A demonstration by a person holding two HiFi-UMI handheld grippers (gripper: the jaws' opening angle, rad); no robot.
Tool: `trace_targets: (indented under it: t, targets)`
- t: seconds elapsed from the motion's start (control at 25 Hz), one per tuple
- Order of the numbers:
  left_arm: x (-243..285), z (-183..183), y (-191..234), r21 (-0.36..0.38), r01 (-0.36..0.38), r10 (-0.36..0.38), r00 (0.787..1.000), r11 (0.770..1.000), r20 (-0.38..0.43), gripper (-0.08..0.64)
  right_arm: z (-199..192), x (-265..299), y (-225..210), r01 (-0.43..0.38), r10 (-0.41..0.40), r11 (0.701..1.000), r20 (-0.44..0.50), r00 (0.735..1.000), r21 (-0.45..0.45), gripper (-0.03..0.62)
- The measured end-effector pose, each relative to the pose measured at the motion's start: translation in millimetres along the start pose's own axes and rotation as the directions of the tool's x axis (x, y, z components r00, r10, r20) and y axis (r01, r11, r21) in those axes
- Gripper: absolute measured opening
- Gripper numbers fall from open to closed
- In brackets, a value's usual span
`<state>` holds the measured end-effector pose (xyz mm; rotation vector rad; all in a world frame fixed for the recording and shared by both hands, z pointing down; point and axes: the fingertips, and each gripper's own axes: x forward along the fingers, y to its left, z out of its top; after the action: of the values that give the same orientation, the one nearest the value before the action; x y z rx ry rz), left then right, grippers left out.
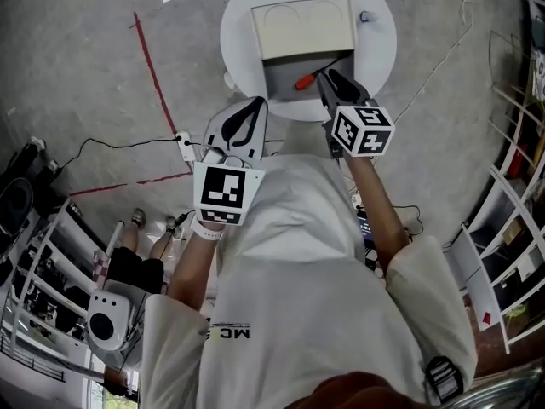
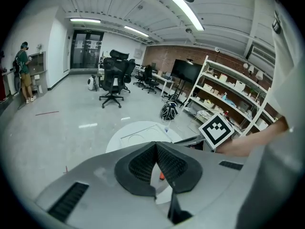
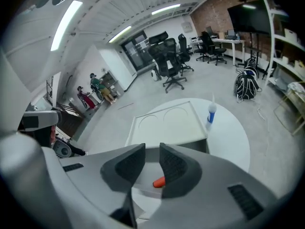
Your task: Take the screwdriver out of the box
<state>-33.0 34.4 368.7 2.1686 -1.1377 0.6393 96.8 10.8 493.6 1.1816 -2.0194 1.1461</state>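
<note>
Bright, even indoor light; strong wide-angle bending in both gripper views.
Ceiling strip lights (image 2: 188,11) cast flat light with only faint shadows, and the white table (image 1: 375,49) shines pale. The gripper views curve at the edges inside black corners, and the left gripper (image 2: 156,147) and right gripper (image 3: 152,149) look soft close to the lens.

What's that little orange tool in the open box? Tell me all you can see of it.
The screwdriver has an orange-red handle, plastic by its look, and what seems a thin dark shaft running up and to the right from it. It lies flat and slanted on the grey floor of the open box, which stands on the round white table. The right gripper hangs just over it, jaws apart, not gripping it. The tip is hidden.
</note>
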Motion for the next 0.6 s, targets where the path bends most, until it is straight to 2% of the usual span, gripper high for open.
trace_targets:
  t: [0.28, 0.6]
  targets:
    - [15.8, -16.4, 14.1, -0.040, -0.009, 0.008, 1.000, 0.999, -0.020, 0.011, -21.7, 22.0, -22.7, 0.104, -0.099, 0.990, -0.054, 0.994, 0.092, 0.140]
    - [20.5, -35.8, 16.3, -0.066, -0.001, -0.003, 0.999, 0.998, -0.051, 0.011, -34.0, 42.2, -32.0, 0.170, -0.151, 0.969, -0.117, 0.982, 0.180, 0.173]
